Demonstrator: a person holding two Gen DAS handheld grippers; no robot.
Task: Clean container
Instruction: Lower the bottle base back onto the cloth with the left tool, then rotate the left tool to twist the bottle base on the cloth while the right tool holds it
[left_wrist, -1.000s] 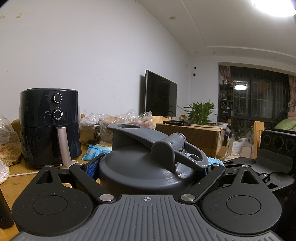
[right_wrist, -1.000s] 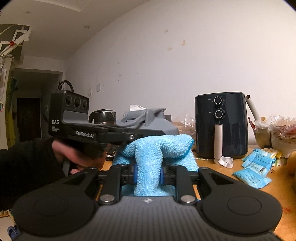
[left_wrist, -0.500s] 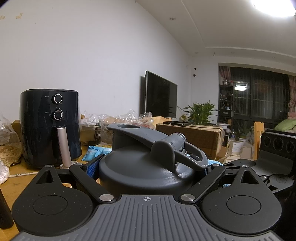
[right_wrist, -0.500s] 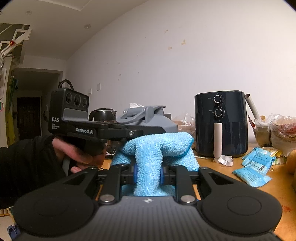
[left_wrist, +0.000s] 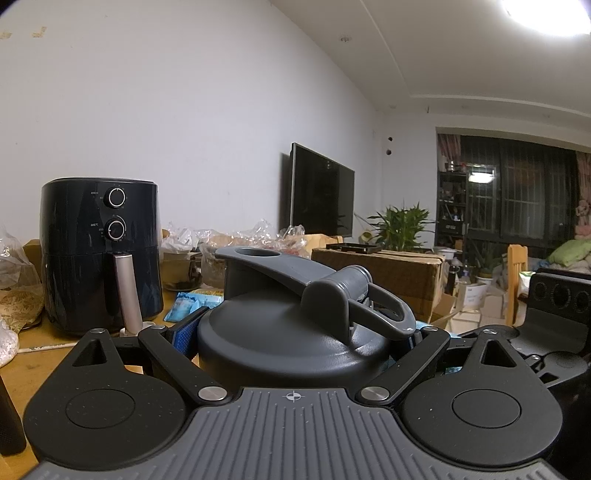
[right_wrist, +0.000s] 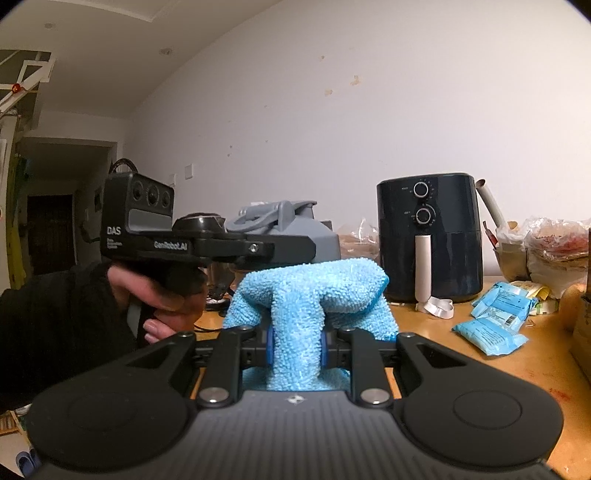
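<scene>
We hold the grey container (left_wrist: 295, 339) between the fingers of our left gripper (left_wrist: 295, 343), clamped around it just under its domed lid, with blue pads pressed to either flank; its flip spout and loop handle rise in front of the lens. In the right wrist view the same container (right_wrist: 295, 229) stands behind our left gripper (right_wrist: 280, 247), whose handle sits in our left hand (right_wrist: 162, 295). Our right gripper (right_wrist: 295, 350) pinches a fold of the blue cloth (right_wrist: 310, 295), which bulges above the fingers and lies close against the container's side; whether it actually touches we cannot tell. To the right of the cloth the wooden table (right_wrist: 443, 354) is bare up to the black air fryer (right_wrist: 428, 236) and the blue packets (right_wrist: 491, 325), near the table's right side. On the left, sleeve and gripper crowd the space. Behind the container, plastic bags (left_wrist: 236, 240) line the wall, and a cardboard box (left_wrist: 391, 273) stands near.
</scene>
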